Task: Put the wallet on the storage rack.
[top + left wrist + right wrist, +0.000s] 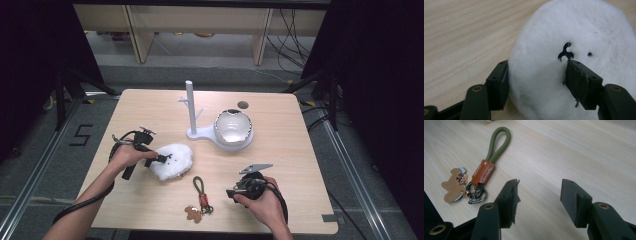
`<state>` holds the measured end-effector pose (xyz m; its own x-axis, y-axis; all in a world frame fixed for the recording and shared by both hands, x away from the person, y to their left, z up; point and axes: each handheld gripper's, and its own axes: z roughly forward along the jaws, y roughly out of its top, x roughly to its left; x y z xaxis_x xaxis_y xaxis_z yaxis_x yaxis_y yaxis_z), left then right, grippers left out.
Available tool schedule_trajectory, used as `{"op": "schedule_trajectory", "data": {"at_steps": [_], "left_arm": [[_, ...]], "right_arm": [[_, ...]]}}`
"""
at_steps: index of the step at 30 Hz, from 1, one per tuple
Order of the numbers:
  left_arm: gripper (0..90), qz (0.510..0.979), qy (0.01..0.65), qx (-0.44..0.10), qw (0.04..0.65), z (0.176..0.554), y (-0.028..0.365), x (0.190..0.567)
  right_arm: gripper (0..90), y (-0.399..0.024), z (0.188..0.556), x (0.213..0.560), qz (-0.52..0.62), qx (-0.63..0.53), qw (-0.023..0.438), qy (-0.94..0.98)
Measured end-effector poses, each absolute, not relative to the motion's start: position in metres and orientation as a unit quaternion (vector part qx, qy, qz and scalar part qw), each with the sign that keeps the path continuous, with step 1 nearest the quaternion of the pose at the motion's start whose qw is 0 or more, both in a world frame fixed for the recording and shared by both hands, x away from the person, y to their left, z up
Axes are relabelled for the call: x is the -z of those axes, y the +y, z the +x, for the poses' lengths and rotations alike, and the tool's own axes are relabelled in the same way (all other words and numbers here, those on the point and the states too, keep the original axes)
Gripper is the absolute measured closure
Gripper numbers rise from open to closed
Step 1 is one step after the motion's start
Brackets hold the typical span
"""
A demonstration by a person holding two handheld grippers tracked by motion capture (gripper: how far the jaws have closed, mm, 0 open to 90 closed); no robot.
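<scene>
In the high view, the light wooden table (280, 165) carries a white stand (191, 110) with a silver bowl (232, 126) on its base. A white fluffy toy (175, 159) lies left of the centre, and a key ring (200, 197) with a green loop lies near the front edge. The left gripper (164, 159) reaches into the toy from the left. The right gripper (231, 192) rests just right of the key ring and points at it.

The left gripper view shows what the high view cannot: a small black nose and eye on the toy (574, 45). The jaws stand wide around its lower part, both pads against the fur.

The right gripper view gives the key ring (482, 173) in detail: brown leather tab, black rings, a bear-shaped charm. The jaws are wide open over bare table, holding nothing; the key ring lies beside the left jaw.
</scene>
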<state>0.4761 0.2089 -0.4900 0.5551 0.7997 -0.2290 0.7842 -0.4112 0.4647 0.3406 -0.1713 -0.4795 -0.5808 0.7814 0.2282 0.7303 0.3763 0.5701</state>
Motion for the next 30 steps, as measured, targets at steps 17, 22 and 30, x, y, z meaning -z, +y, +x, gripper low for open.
{"op": "schedule_trajectory", "data": {"at_steps": [17,22,30], "left_arm": [[79.2,0.836,0.444,-0.096,0.308,0.46,0.206,0.488],[80.8,0.829,0.431,-0.11,0.339,0.452,0.207,0.48],[81.5,0.823,0.398,-0.142,0.379,0.434,0.209,0.462]], "right_arm": [[48.9,-0.173,0.341,0.481,0.472,-0.338,0.05,0.812],[49.0,-0.174,0.34,0.478,0.474,-0.337,0.047,0.812],[49.2,-0.177,0.342,0.475,0.468,-0.355,0.061,0.807]]}}
